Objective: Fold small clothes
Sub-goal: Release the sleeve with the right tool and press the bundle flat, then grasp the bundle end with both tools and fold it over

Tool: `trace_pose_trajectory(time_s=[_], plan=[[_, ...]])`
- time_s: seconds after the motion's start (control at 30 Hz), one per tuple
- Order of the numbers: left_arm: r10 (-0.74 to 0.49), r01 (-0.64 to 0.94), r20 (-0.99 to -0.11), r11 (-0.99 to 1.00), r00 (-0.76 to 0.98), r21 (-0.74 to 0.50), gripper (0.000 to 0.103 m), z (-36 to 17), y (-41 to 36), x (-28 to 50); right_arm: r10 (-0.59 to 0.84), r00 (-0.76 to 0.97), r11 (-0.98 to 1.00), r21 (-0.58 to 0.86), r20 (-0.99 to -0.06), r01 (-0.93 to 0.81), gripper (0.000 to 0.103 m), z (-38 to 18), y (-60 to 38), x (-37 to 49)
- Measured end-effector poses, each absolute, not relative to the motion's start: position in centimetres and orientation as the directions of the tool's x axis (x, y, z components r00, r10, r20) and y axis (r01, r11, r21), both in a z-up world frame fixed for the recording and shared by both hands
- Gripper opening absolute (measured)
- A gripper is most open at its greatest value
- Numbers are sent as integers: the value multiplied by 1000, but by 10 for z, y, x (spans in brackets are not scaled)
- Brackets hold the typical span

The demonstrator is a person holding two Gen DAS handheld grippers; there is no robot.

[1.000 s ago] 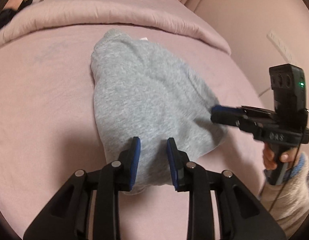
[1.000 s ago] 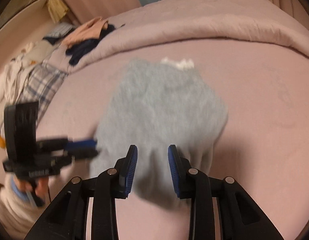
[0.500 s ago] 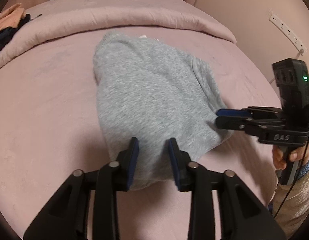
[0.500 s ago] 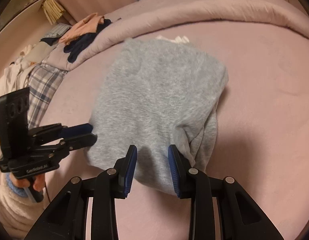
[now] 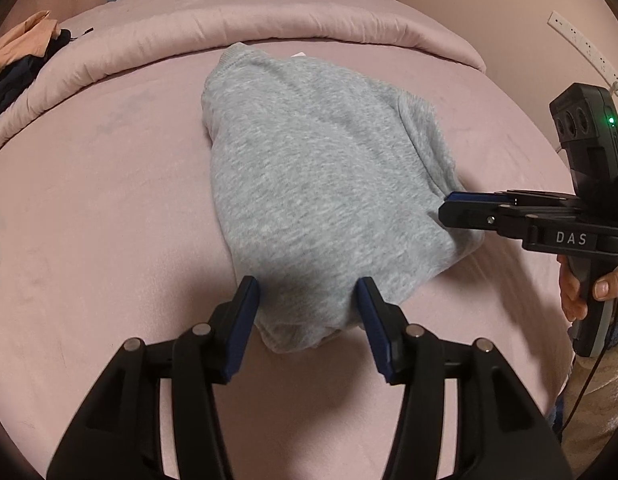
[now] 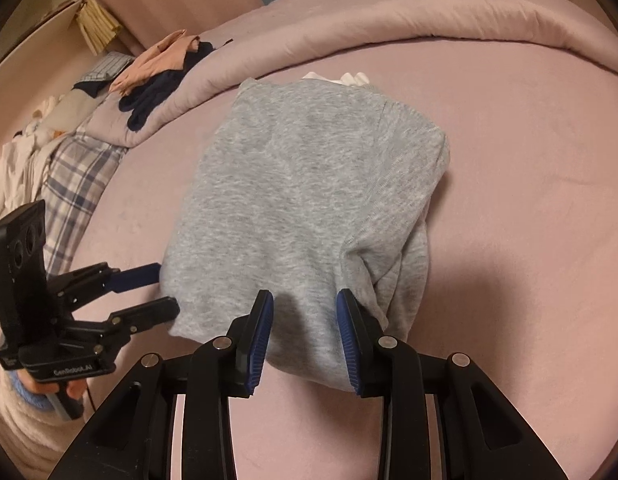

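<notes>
On the pink bedsheet lies the folded grey knit sweatshirt, its near edge towards me and a scrap of white cloth peeking out at its far end. My left gripper is spreading its blue-padded jaws, the garment's near corner lying loose between them, the pads not pressing it. My right gripper straddles the other near corner, its jaws narrowly apart with grey fabric bunched between them; I cannot tell whether the pads pinch it. A pile of loose clothes sits on the rolled pink duvet beyond.
</notes>
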State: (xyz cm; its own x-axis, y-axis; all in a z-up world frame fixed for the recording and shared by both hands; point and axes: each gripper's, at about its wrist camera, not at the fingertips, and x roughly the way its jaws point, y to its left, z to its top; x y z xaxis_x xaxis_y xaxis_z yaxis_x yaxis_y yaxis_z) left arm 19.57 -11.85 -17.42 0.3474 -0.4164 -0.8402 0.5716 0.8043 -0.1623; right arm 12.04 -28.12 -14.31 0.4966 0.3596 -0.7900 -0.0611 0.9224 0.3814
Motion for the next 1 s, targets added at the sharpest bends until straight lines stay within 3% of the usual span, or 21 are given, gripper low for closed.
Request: trace_pose_trajectory(time_s=[0.13,0.27,0.4,0.43,0.53,0.63,0.77,1.0], plan=[[-427,574,-833,802,352,-168,50,-169,-116,191,362,499,922,381,-788,-67,33,-135,-280,117],[-432,563,-826,808,361,-176,50,-162,-110,189,389,508,907,415,-769,-68,41,-130,-286,112],[-433,540,-818,821,378,-185,62,-155,-101,188,393,514,902,429,-762,-53,42,-127,-291,107],[-435,536,-815,823,382,-188,67,-154,-99,187,395,516,900,433,-760,-50,45,-126,-291,106],[-434,512,-808,836,399,-197,76,-151,-90,189,382,528,903,428,-758,-39,68,-124,-294,104],[-448,485,-808,842,384,-236,82,-153,-84,194,364,541,902,433,-758,0,72,-127,-304,105],[-496,421,-795,841,349,-340,88,-161,-74,211,400,524,864,500,-752,59,82,-140,-322,112],[-676,168,-698,736,237,-656,87,-201,-57,263,484,510,763,628,-711,151,82,-172,-347,140]])
